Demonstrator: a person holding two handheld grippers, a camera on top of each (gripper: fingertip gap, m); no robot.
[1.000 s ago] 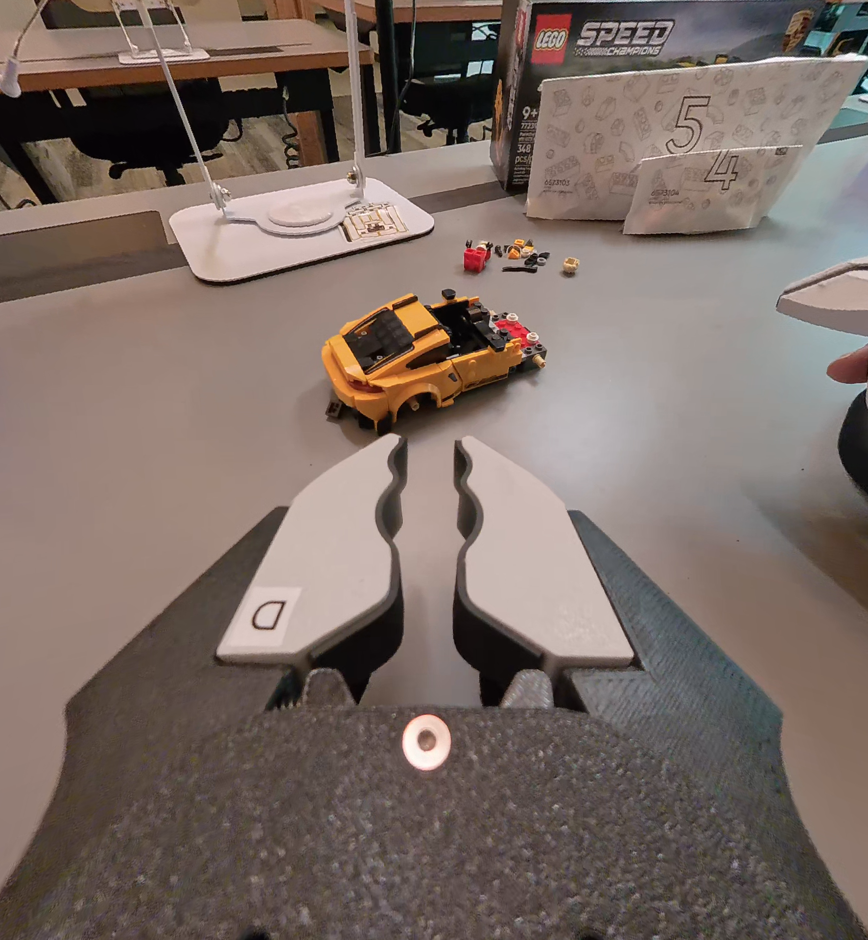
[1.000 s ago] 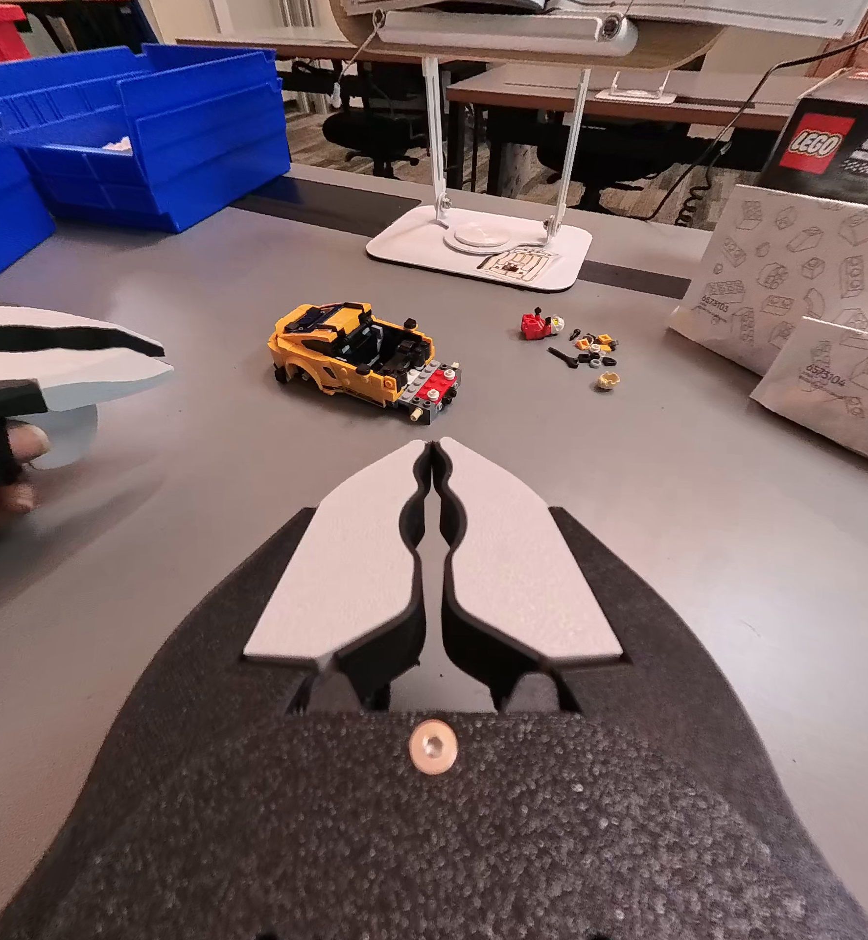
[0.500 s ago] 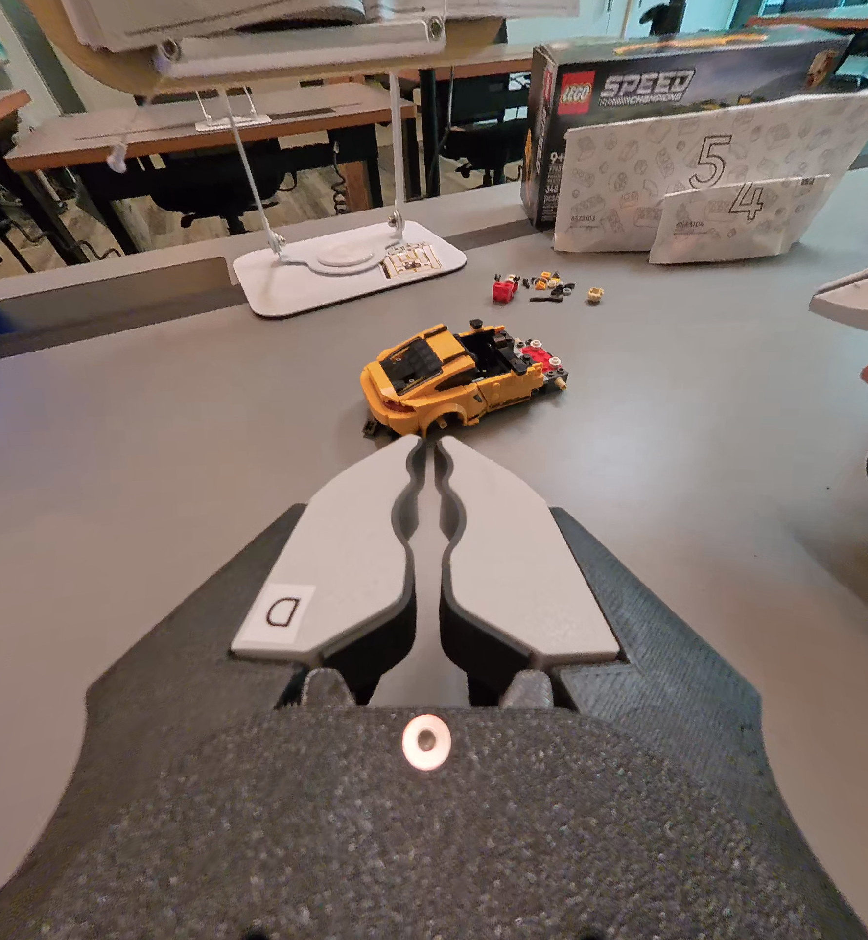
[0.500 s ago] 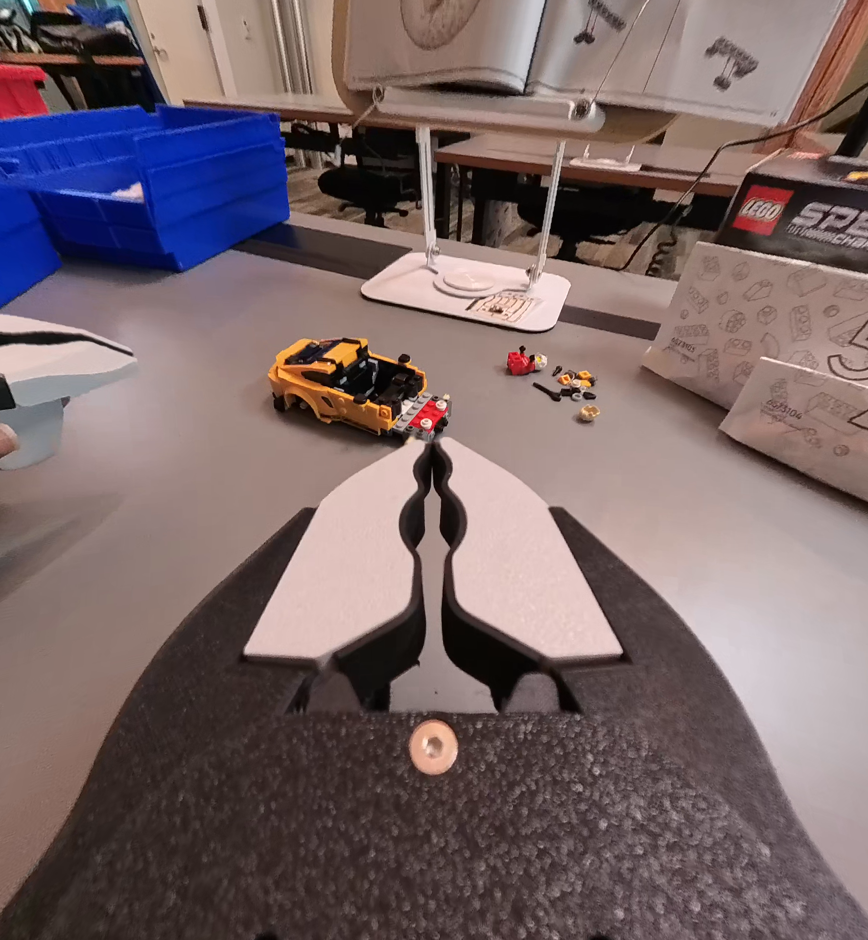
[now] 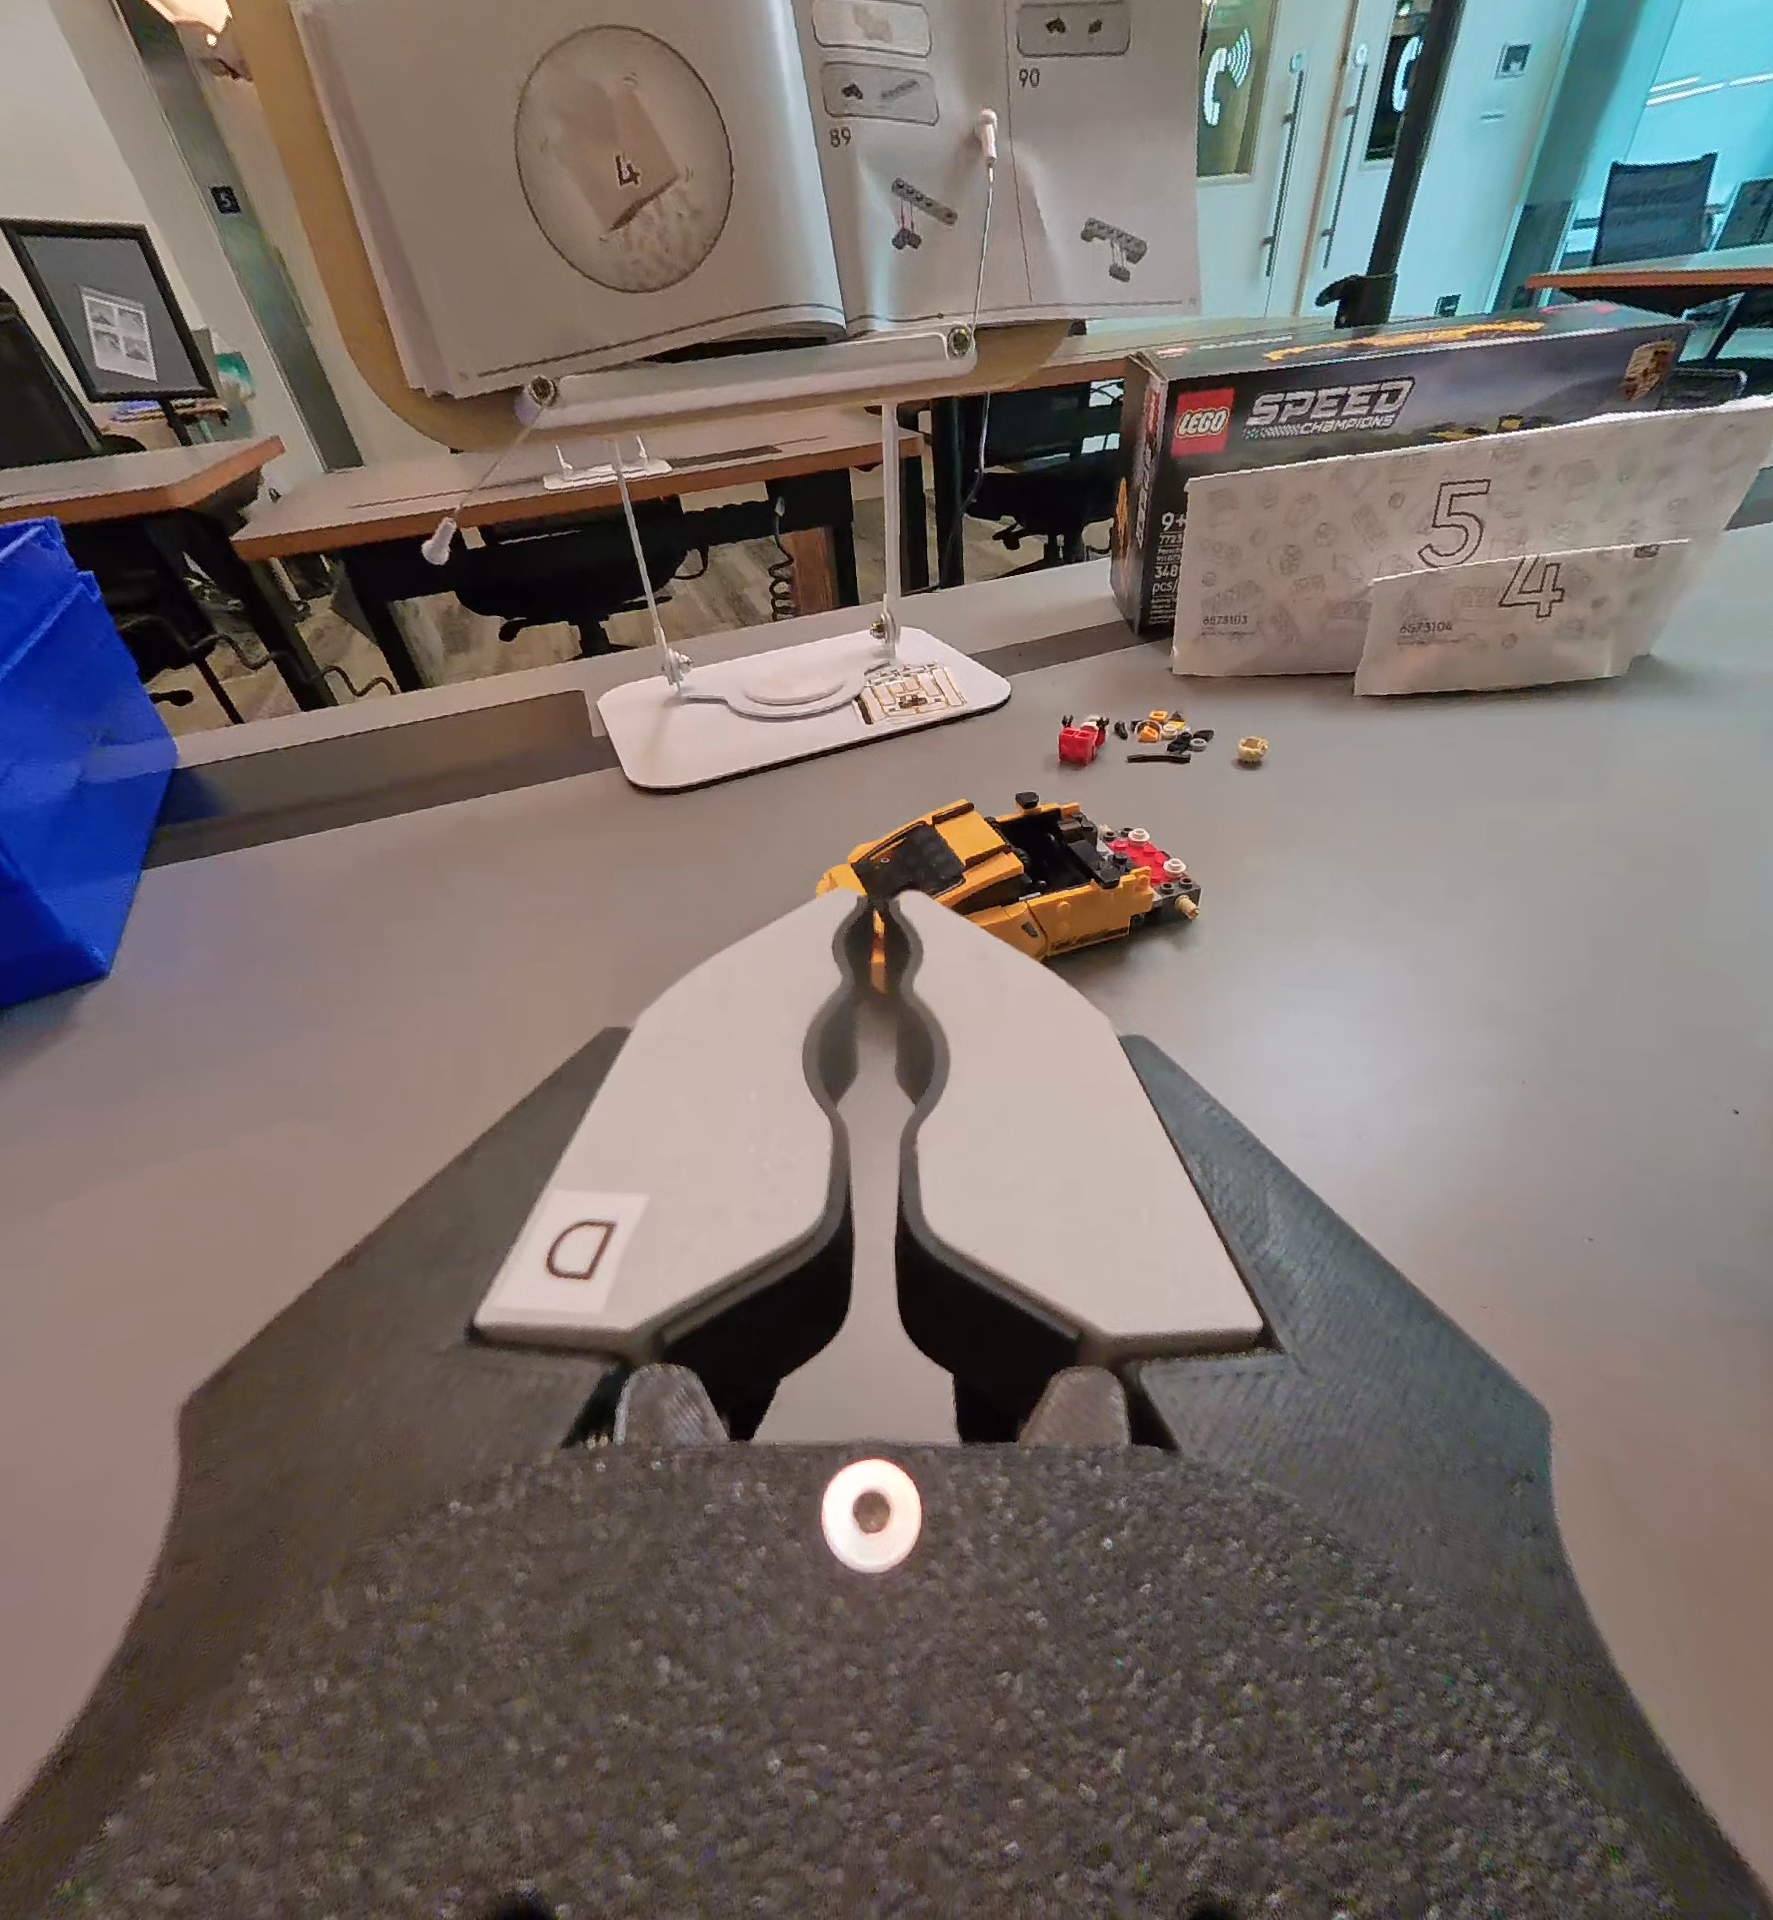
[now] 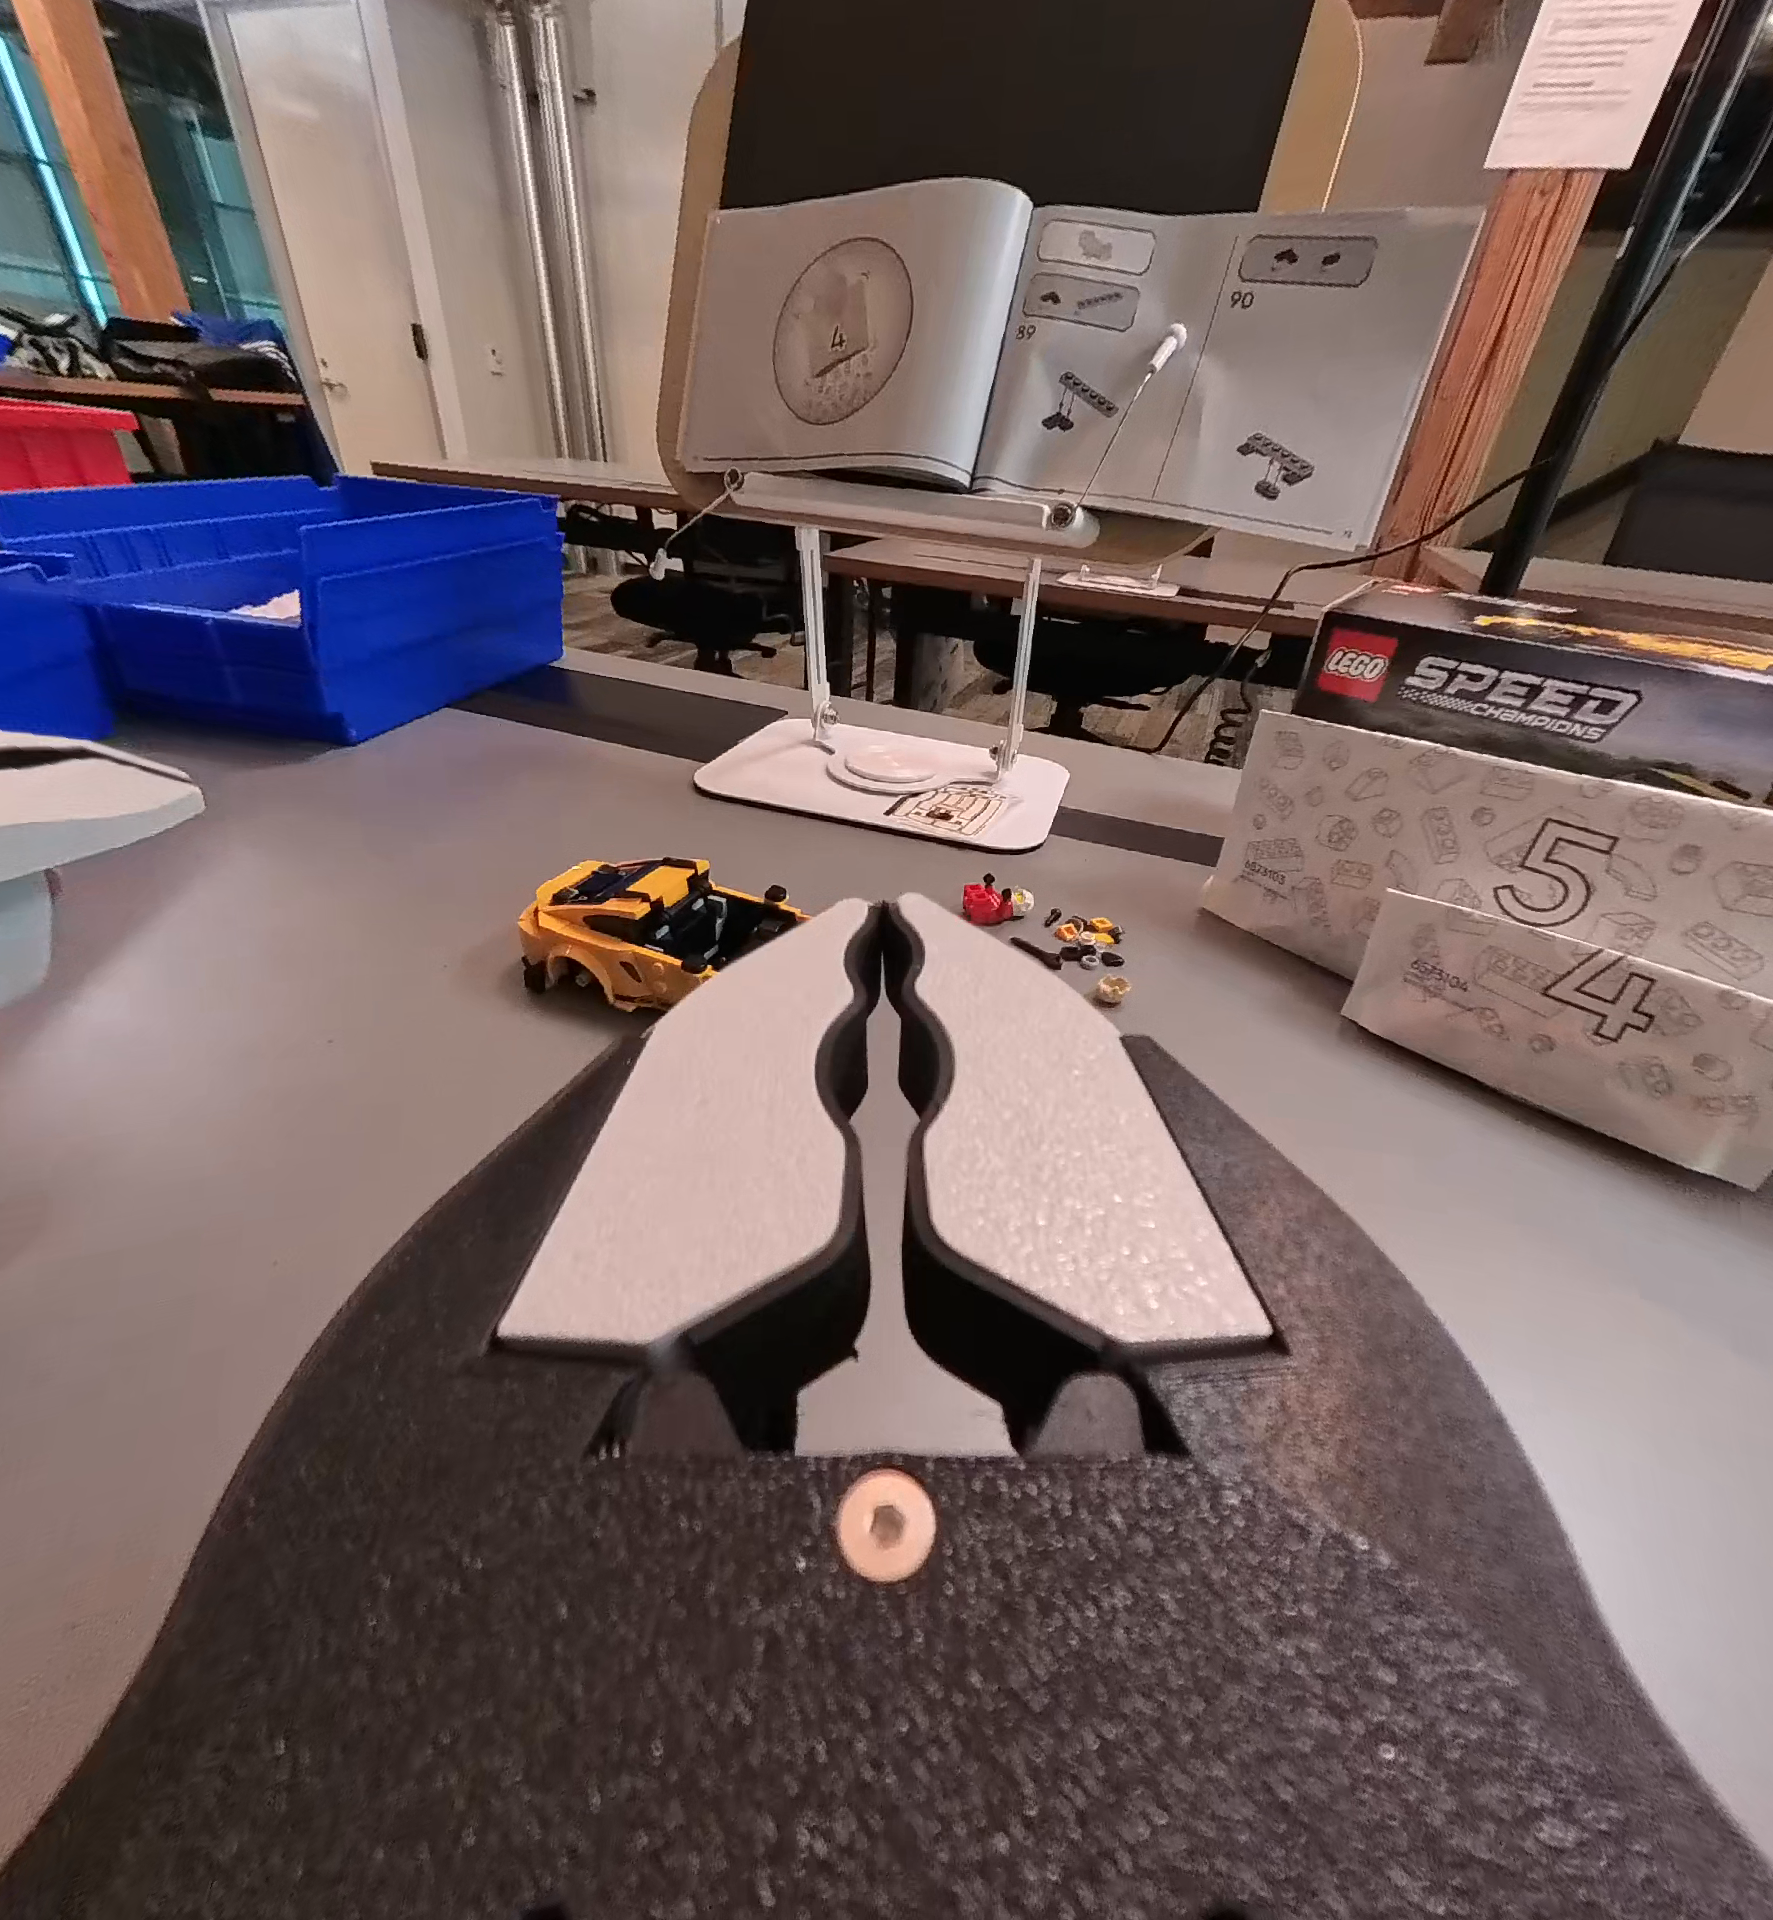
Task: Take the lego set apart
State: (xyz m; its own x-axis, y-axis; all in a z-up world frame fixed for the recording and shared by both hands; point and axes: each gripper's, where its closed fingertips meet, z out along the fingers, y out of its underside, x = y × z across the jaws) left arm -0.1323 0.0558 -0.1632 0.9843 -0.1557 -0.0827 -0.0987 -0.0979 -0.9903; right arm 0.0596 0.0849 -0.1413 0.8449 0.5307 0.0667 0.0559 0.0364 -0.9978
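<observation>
A yellow lego car (image 5: pixel 1027 883) stands on the grey table (image 5: pixel 1484 1039), its front partly stripped to red and black bricks. It also shows in the right wrist view (image 6: pixel 633 930). A small pile of loose pieces (image 5: pixel 1147 736) lies behind it, seen also in the right wrist view (image 6: pixel 1064 930). My left gripper (image 5: pixel 882 906) is shut and empty, held above the table short of the car, and its tips hide the car's rear. My right gripper (image 6: pixel 882 909) is shut and empty, and its fingers hide the car's front. The left gripper also shows at the left edge of the right wrist view (image 6: pixel 51 805).
A book stand (image 5: pixel 809 707) holding an open instruction booklet (image 5: pixel 736 166) stands behind the car. The set's box (image 5: pixel 1381 416) and two numbered paper bags (image 5: pixel 1484 561) are at the back right. Blue bins (image 6: pixel 290 603) stand at the left, one also in the left wrist view (image 5: pixel 9 758). Tip to tip, the grippers are about 20 cm apart.
Both grippers have tilted up and drawn back, so the car looks smaller and the booklet came into view. The left gripper closed from slightly open to shut.
</observation>
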